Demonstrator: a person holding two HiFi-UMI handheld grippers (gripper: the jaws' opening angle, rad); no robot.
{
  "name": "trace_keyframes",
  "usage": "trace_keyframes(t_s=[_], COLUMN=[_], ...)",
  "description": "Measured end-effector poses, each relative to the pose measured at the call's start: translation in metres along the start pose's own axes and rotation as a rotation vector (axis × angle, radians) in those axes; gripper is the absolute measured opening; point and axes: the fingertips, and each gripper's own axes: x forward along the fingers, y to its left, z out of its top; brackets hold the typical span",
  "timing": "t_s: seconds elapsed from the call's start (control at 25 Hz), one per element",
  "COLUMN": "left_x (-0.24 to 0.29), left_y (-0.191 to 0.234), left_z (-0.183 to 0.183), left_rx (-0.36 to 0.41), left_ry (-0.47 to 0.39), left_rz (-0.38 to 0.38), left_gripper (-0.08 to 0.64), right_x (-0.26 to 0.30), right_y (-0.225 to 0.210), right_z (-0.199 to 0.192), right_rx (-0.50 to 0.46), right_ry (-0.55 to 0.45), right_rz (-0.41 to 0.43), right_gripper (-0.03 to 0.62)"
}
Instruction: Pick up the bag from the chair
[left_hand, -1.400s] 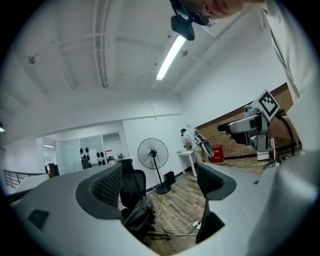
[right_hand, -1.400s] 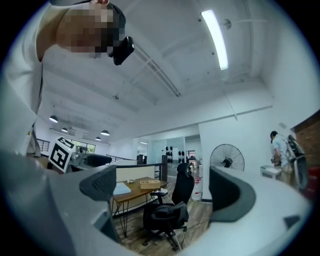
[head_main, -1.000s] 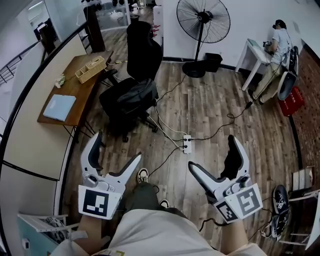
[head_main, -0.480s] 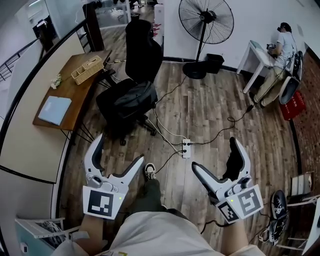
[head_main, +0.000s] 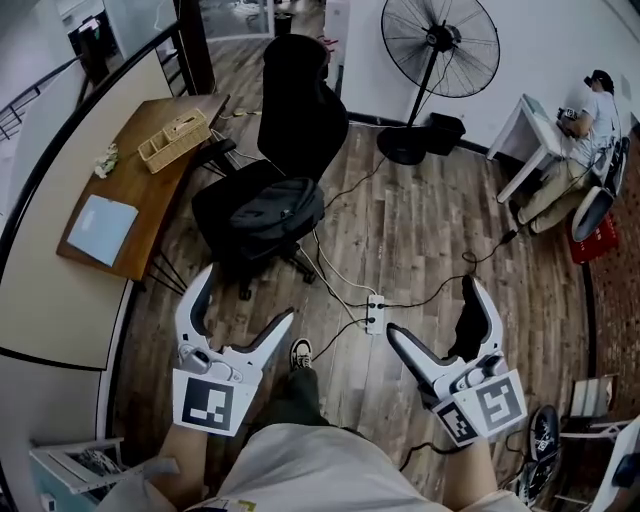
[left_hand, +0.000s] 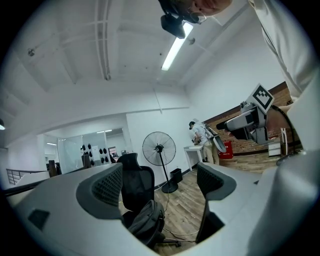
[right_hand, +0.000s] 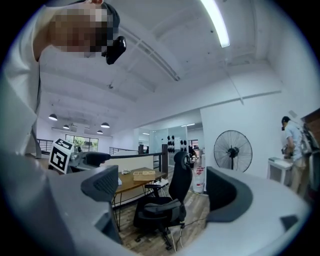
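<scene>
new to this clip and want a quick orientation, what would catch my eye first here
The dark bag slumped on the seat of the black office chair stands out in the upper middle of the head view, beside a wooden desk. In the foreground the left gripper and right gripper are held out, jaws apart and empty, short of the chair. A big standing fan is by the far wall.

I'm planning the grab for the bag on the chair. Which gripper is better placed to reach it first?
Left, probably. The left gripper is open and nearer the bag on the chair, which stands ahead on its side; the right gripper, also open, is farther off.
</scene>
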Motion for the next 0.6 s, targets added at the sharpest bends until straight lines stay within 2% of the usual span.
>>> trace_keyframes(t_s=[0.24, 0.36, 0.6], left_x=[0.086, 0.123, 0.166], left_y=[0.073, 0.111, 0.171], left_z=[-0.009, -0.013, -0.022], left_rx=[0.01, 0.026, -0.021], left_ry=[-0.002, -0.003, -0.001], left_rz=[0.0, 0.014, 0.054], left_gripper=[0.448, 0.448, 0.448], right_x=[0.104, 0.16, 0.243], right_y=[-0.042, -0.054, -0.06], right_z=[0.017, 0.019, 0.014], right_rx=[-0.012, -0.005, 0.002], right_ry=[-0.006, 0.002, 0.028], right_rz=[-0.038, -0.025, 0.029], right_gripper=[0.536, 0.535, 0.535])
